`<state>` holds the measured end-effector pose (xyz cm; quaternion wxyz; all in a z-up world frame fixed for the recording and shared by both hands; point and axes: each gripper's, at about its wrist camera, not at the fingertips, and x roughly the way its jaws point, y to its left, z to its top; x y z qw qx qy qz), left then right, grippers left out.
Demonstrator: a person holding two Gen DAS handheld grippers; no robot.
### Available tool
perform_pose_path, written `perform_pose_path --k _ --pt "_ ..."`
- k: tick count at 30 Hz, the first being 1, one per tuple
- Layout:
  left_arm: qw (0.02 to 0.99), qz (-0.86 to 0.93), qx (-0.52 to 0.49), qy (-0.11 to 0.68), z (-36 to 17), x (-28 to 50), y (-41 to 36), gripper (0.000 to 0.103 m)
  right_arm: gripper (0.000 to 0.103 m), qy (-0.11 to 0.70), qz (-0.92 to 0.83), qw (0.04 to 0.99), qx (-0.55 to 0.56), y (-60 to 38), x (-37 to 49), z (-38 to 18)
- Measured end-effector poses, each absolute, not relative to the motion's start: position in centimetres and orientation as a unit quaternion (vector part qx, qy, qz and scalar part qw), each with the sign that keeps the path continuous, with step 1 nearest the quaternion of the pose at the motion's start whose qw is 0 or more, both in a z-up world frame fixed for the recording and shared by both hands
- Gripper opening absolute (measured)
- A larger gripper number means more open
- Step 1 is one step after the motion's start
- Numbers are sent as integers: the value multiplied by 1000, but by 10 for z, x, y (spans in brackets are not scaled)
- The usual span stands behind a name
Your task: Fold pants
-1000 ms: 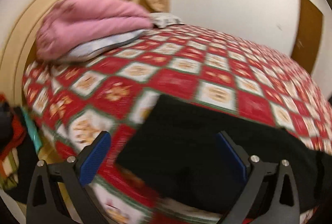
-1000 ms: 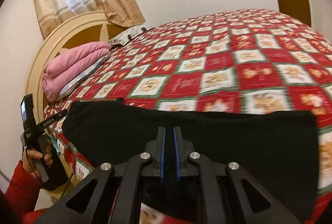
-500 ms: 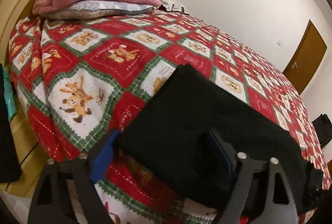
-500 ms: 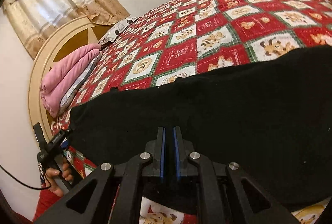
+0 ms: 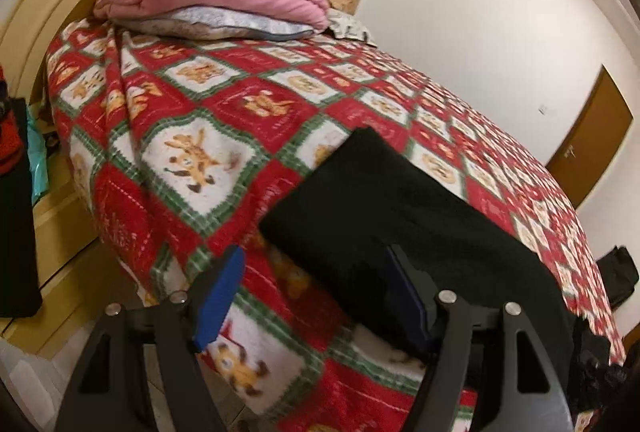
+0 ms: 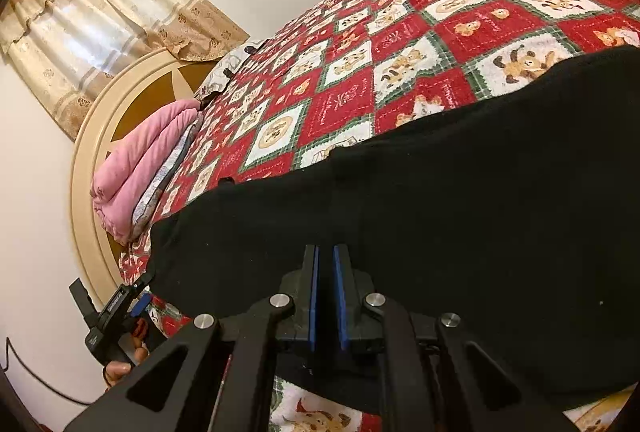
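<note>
Left tool [image 5: 316, 296] pulled back, black pants [image 5: 384, 216] flat

We see the pants [image 5: 384, 216] as a plain black garment of soft, matte cloth, lying flat as a long band on the bed near its edge. Ahead of our left gripper [image 5: 316, 296] one squared end of the cloth rests, its near corner reaching in between the wide-apart fingers, close to the right-hand one. In front of our right gripper [image 6: 325, 288] the pants [image 6: 460, 199] spread broadly from left to right, smooth with only a faint ridge, their near hem running under the nearly closed fingers; whether cloth is pinched there we cannot tell.
</note>
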<state>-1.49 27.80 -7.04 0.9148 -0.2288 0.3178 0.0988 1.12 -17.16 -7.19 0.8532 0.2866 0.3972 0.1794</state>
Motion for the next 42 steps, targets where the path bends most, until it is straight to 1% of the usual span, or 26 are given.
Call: perform_pose_path --k 7,12,16,17,18,19,20,25,27,29,33,34,37,39,42 --pt "895 59 -288 335 -86 -1 274 73 8 397 179 853 287 -172 11 -73" --pt "898 61 -292 323 -87 5 278 73 8 396 180 853 290 -172 9 -74" --pt "883 57 -354 304 -88 13 295 73 8 395 180 853 290 -172 9 -74" --pt "882 52 -360 299 -88 13 296 65 8 395 180 852 291 -172 9 -74" --pt "886 47 -355 296 -86 11 294 53 8 395 180 852 291 -173 9 -74" --pt "889 35 -342 301 -87 11 291 27 8 395 180 852 292 -173 9 -74" --pt "889 26 -337 309 -89 12 289 25 8 395 180 852 293 -173 9 -74" --pt "890 34 -344 299 -89 8 288 24 8 395 181 851 296 -173 8 -74" --pt "896 40 -328 298 -82 10 284 24 8 394 182 850 300 -174 9 -75" --pt "910 41 -289 295 -68 11 274 23 8 393 183 849 303 -175 8 -76" --pt "939 -3 -215 267 -27 12 244 23 8 395 181 851 295 -174 7 -72" --pt "948 -19 -185 257 -15 11 229 23 8 392 180 853 294 -175 6 -68" --pt "969 -70 -80 224 19 5 172 23 8 348 178 867 309 -188 -3 -53" --pt "969 -116 -49 212 30 0 141 23 8 334 172 871 316 -198 -5 -45" --pt "954 -196 -24 224 29 1 93 23 8 329 165 869 330 -213 -8 -44"
